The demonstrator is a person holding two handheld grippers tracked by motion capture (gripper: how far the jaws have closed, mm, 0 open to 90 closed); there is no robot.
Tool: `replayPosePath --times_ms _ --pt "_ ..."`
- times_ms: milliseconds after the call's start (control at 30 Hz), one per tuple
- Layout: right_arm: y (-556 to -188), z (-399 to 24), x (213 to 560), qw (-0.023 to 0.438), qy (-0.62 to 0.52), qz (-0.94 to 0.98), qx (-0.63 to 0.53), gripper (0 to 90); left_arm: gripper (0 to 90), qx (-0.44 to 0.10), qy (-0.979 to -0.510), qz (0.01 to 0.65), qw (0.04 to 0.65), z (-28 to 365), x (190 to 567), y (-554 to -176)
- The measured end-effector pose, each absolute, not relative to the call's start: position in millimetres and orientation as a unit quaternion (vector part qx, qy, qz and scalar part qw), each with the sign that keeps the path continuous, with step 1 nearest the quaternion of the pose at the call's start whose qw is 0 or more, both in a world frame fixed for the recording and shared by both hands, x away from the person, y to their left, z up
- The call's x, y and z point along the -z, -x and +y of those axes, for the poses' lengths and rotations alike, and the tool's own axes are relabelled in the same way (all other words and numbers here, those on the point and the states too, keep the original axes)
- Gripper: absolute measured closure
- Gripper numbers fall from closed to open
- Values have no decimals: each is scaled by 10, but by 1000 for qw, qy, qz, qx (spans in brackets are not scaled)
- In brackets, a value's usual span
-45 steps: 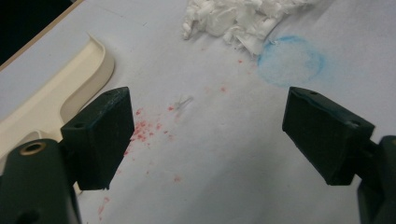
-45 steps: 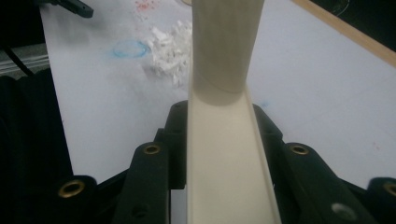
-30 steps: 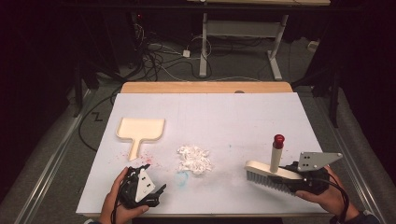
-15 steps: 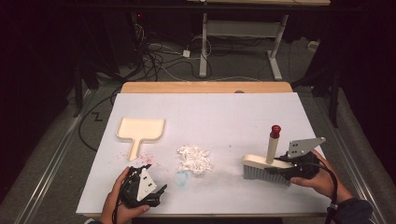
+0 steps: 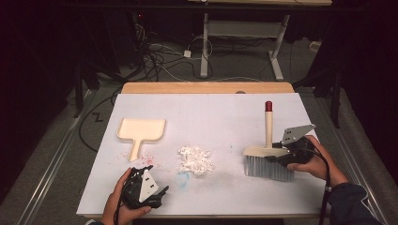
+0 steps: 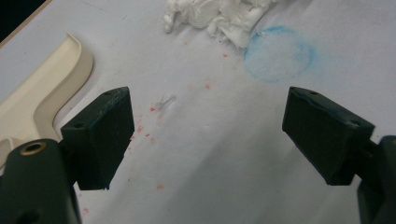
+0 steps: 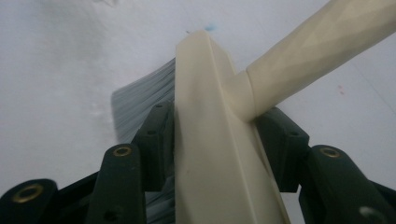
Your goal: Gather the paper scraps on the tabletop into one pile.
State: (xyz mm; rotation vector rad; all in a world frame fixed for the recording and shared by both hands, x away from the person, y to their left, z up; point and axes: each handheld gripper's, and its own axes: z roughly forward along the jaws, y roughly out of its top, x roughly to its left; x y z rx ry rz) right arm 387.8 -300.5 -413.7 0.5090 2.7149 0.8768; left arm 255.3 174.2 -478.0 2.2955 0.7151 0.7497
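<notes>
Right now, quick notes:
Dustpan point(image 5: 141, 131): cream, flat on the tabletop point(image 5: 216, 112), far-left area; pan looks bare inside; its rim shows at the left edge of the left gripper view point(image 6: 42, 88).
Paper wad point(image 5: 195, 159): white, crumpled, mid-tabletop, between my two grippers, outside the dustpan.
Marks: red specks point(image 6: 154, 108) near the dustpan handle; blue smudge point(image 6: 279, 53) just beside the wad.
Left gripper point(image 5: 141, 190): in my left hand at the near edge, jaws spread wide, nothing between them; wad lies ahead of it.
Right gripper point(image 5: 281, 157): jaws clamped on the brush's cream head.
Brush point(image 5: 268, 154): grey bristles down on the tabletop, red-tipped handle pointing up, well right of the wad.
</notes>
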Motion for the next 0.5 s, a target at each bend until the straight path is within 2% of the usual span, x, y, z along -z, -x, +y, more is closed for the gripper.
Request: replayPosePath --times_ms 67,133,300,500 --pt "-3923 -2996 4164 139 -182 928 -293 453 160 -283 -868 270 305 1743 4789 -2554" --pt "-3965 -2997 4180 165 -196 925 -281 471 160 -281 -869 271 305 1745 4792 -2556" --pt "-4004 -3063 4134 208 -234 899 -306 447 160 -282 -870 270 302 1741 4794 -2557" --pt "-4007 -3106 4108 229 -270 870 -342 408 160 -282 -869 270 303 1739 4789 -2555"
